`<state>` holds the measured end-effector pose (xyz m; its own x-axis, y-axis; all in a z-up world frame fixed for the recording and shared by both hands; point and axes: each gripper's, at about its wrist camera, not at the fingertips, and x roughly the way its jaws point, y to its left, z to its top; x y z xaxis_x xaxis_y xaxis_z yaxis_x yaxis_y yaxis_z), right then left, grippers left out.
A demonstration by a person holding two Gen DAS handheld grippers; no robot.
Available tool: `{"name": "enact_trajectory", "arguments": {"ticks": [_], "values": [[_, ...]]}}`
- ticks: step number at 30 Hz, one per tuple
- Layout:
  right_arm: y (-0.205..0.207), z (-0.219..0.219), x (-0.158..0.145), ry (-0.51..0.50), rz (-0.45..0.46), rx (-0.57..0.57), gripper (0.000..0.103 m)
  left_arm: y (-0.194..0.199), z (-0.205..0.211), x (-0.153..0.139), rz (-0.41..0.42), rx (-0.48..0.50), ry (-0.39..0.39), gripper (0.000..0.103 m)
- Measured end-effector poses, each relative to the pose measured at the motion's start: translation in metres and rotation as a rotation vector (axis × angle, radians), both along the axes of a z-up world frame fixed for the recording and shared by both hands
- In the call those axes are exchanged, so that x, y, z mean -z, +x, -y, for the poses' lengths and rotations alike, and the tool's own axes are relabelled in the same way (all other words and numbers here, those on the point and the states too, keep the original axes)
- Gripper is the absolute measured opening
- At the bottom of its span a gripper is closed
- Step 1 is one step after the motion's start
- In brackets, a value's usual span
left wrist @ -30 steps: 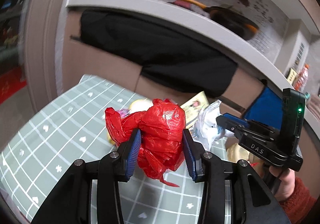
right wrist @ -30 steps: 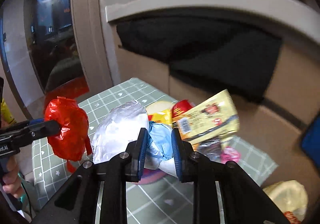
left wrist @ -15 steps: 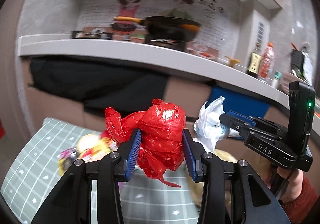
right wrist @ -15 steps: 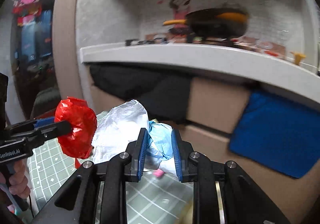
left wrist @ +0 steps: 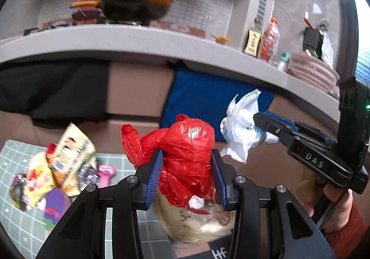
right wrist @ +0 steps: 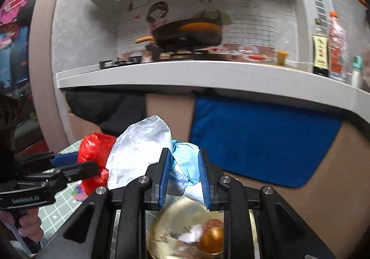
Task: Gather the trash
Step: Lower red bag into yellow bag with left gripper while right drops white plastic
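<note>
Left tongs [left wrist: 187,172] clench a crinkled red plastic bag [left wrist: 185,143]; right tongs [right wrist: 185,174] clench a crumpled white-and-blue plastic wad [right wrist: 161,155]

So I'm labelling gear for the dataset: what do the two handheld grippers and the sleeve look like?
Both are black, with ribbed blue pads and silver bolts. The left gripper reads "GenRobot.AI"; the right gripper reads "DAS" and has a green light on its upright block. A red knit sleeve covers the right wrist.

Only a couple of bits are actually readable: "DAS" is printed in white on the side of the right gripper [left wrist: 259,120], and "GenRobot.AI" is on the body of the left gripper [right wrist: 76,164]. The wall lettering and bottle label are too blurry to read.
</note>
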<state>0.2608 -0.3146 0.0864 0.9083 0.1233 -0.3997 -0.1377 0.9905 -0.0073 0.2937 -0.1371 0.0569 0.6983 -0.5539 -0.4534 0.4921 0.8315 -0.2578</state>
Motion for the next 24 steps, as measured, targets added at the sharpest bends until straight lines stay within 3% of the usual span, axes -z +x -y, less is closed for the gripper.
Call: {"name": "enact_trajectory", "arguments": {"ticks": [8, 17, 24], "values": [[0.004, 0.055, 0.031, 0.058, -0.062, 0.094, 0.022, 0.022, 0.045, 0.040, -0.110, 0.075, 0.009, 0.042], [0.021, 0.098, 0.068, 0.117, -0.131, 0.168, 0.023, 0.066, 0.092, 0.102, -0.339, 0.180, -0.004, 0.042], [0.039, 0.117, 0.092, 0.145, -0.186, 0.196, 0.023, 0.093, 0.125, 0.159, -0.463, 0.202, 0.088, 0.042]]}}
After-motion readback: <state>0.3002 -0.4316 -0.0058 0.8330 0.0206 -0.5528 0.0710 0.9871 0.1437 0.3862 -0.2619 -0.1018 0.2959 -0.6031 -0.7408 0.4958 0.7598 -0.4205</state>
